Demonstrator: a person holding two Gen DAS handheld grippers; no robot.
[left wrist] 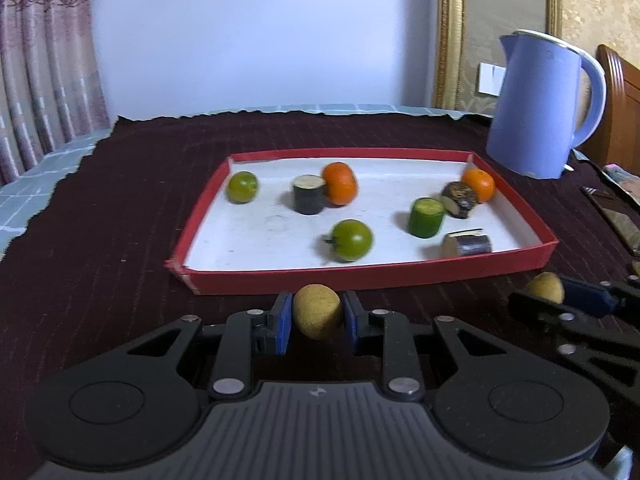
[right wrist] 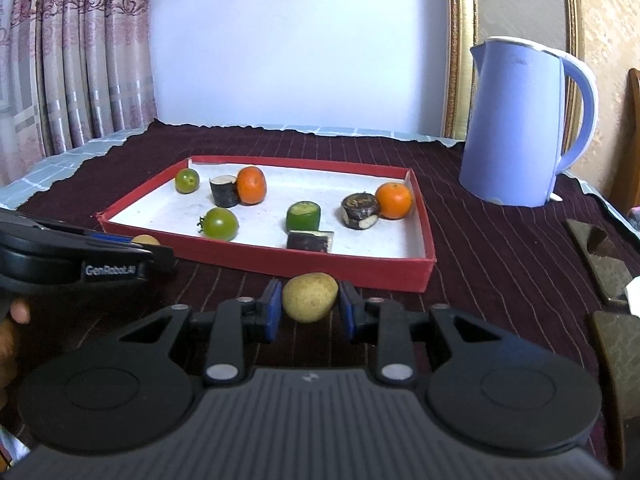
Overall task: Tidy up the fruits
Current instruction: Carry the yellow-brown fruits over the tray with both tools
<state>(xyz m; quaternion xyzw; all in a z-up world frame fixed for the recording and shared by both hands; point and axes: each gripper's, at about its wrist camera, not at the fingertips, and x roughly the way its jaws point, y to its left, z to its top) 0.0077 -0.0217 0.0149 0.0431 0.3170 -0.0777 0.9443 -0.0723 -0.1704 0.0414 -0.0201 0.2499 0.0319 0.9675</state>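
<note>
Holding one yellow-brown fruit each: left gripper [left wrist: 317, 312] and right gripper [right wrist: 310, 298], jaws clamped on them, just before the red tray [right wrist: 304, 266] of fruits on the table [right wrist: 500, 240].

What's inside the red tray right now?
The red cardboard tray holds two orange mandarins, two green tomatoes, a green cut cylinder and three dark cut pieces. Anything beneath them is hidden.

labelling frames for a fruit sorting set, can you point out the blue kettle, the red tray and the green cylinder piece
blue kettle [right wrist: 516, 128], right wrist view, middle of its body
red tray [right wrist: 304, 266], right wrist view, outer face of its near wall
green cylinder piece [right wrist: 303, 220], right wrist view, its curved side
</note>
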